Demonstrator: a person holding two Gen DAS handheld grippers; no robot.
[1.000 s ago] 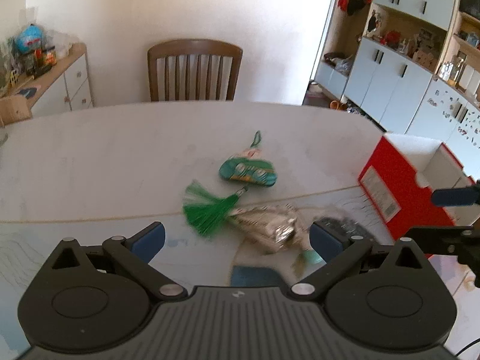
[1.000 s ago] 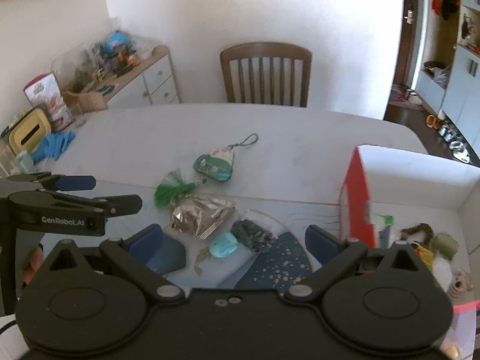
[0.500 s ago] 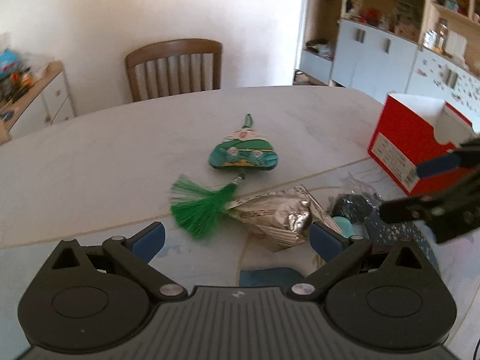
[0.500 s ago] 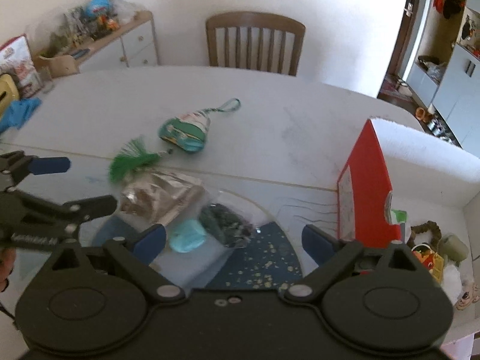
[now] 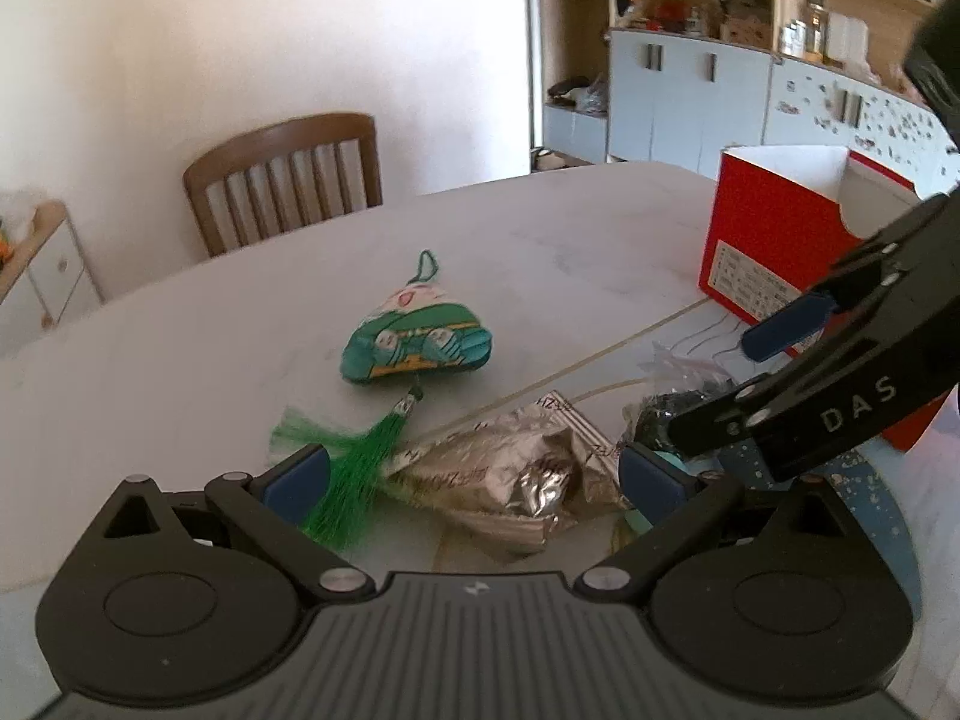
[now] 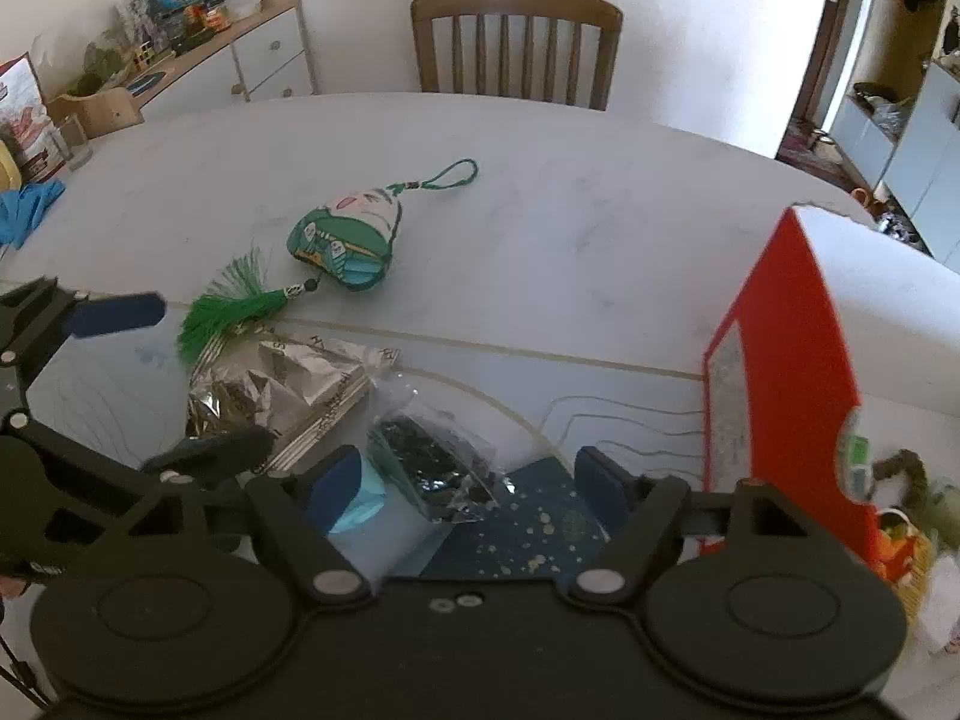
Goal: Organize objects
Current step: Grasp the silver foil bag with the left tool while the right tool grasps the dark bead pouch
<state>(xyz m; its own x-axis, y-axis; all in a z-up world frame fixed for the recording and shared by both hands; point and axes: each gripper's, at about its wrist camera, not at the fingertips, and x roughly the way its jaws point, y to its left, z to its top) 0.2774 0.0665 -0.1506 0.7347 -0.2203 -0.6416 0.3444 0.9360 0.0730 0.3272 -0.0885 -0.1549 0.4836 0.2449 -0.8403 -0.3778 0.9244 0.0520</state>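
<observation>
Left wrist view: left tool [image 5: 471,471] is spread wide and empty, low over the crumpled silver foil packet [image 5: 510,489], which lies on the bench [image 5: 180,360] between its pads without touching them. The green tassel [image 5: 354,468] of the zongzi-shaped sachet [image 5: 414,339] crosses the left pad's path. Risk: closing here would snag the tassel and drag the sachet along. The right tool's arm sits just beside the right pad, so a collision is likely if either moves sideways.

Right wrist view: right tool [image 6: 465,489] is closing, nothing gripped yet. The clear bag of dark beads [image 6: 435,468] lies between its pads, with a light-blue piece [image 6: 360,501] at the left pad. Risk: pads may catch only loose film and the bag slips out, or they pinch the blue piece too. The red box [image 6: 792,372] stands near on the right with small items already inside; its wall could be clipped on the carry.
</observation>
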